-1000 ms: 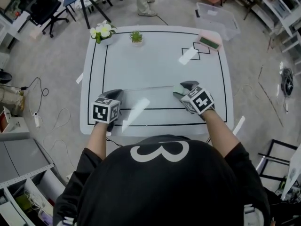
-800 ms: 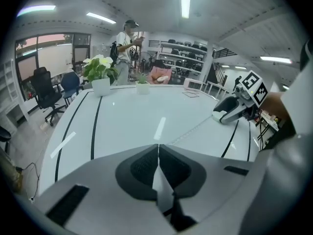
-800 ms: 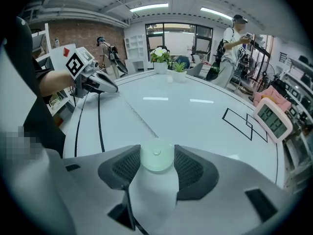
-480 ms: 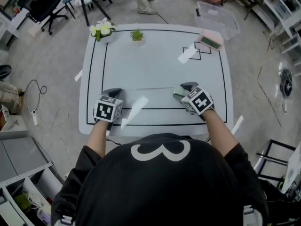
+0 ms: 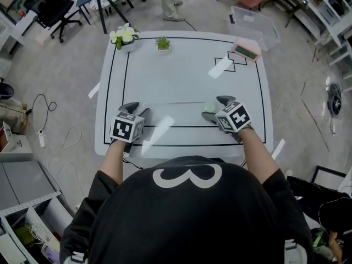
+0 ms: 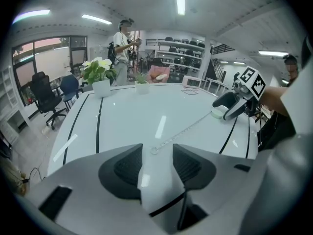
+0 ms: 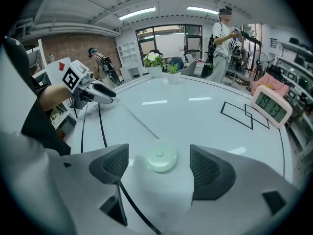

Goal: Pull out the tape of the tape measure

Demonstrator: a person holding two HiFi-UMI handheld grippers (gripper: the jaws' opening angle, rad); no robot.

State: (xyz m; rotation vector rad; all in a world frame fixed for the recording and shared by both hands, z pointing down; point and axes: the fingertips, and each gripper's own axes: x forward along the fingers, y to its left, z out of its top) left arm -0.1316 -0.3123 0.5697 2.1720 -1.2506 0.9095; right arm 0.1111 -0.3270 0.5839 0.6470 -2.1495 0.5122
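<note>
1. Left gripper (image 5: 137, 110): at 8 o'clock on the white table (image 5: 181, 70). Its jaws have just been opening and now stand partly apart. The pads grip nothing.
2. Ring end (image 6: 154, 151) of the tape: lies on the table between the left gripper's tips, clear of both pads.
3. Right gripper (image 5: 215, 108): at 4 o'clock on the table. Its jaws have just been opening and now stand wide. Nothing is held.
4. Tape measure (image 7: 161, 159): a round, pale green case lying flat on the table between the right gripper's jaws, apart from both pads.
5. Tape (image 5: 175, 103): thin and drawn out, lying on the table from the case toward 9 o'clock, as far as the left gripper.
6. Pot of white flowers (image 5: 124, 36): at the table's 11 o'clock corner. A small green plant (image 5: 163, 43) stands near it, at its 3 o'clock.
7. Pink digital clock (image 5: 245, 49): at the table's 1 o'clock corner.
</note>
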